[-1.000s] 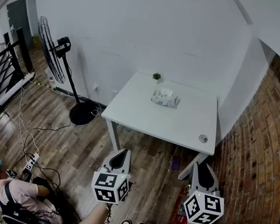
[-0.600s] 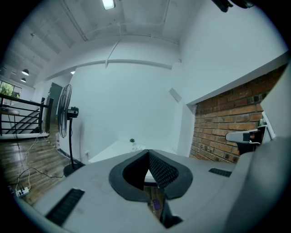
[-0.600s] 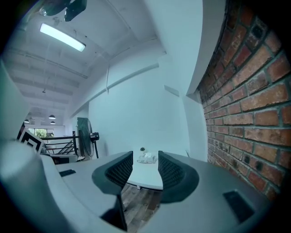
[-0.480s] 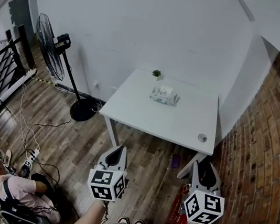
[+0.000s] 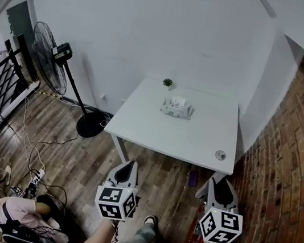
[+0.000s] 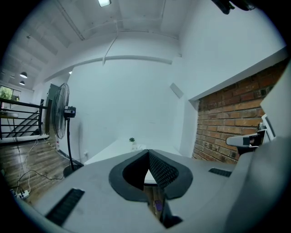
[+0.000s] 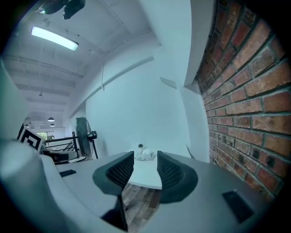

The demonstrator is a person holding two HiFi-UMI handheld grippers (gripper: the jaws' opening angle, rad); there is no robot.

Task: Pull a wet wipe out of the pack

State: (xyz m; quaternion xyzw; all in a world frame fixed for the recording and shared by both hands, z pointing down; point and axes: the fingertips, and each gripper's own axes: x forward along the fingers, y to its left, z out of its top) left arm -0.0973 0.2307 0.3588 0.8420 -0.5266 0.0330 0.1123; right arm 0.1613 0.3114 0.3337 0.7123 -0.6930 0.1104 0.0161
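Observation:
The wet wipe pack (image 5: 177,108) lies on the far half of a white table (image 5: 195,137), with a white wipe standing out of its top. Both grippers hang over the wood floor, well short of the table's near edge. My left gripper (image 5: 128,166) is shut, its jaw tips meeting with nothing between them (image 6: 148,153). My right gripper (image 5: 219,185) is open and empty. In the right gripper view (image 7: 145,160) the distant pack (image 7: 146,156) shows in the gap between the jaws.
A small potted plant (image 5: 167,82) stands behind the pack, and a round fitting (image 5: 220,155) sits at the table's near right corner. A standing fan (image 5: 49,63), cables with a power strip (image 5: 33,176) and a seated person (image 5: 15,213) are on the left. A brick wall (image 5: 288,170) runs along the right.
The holder has stepped forward, one foot now ahead, and the table sits slightly nearer. Both grippers keep their pose and jaw state.

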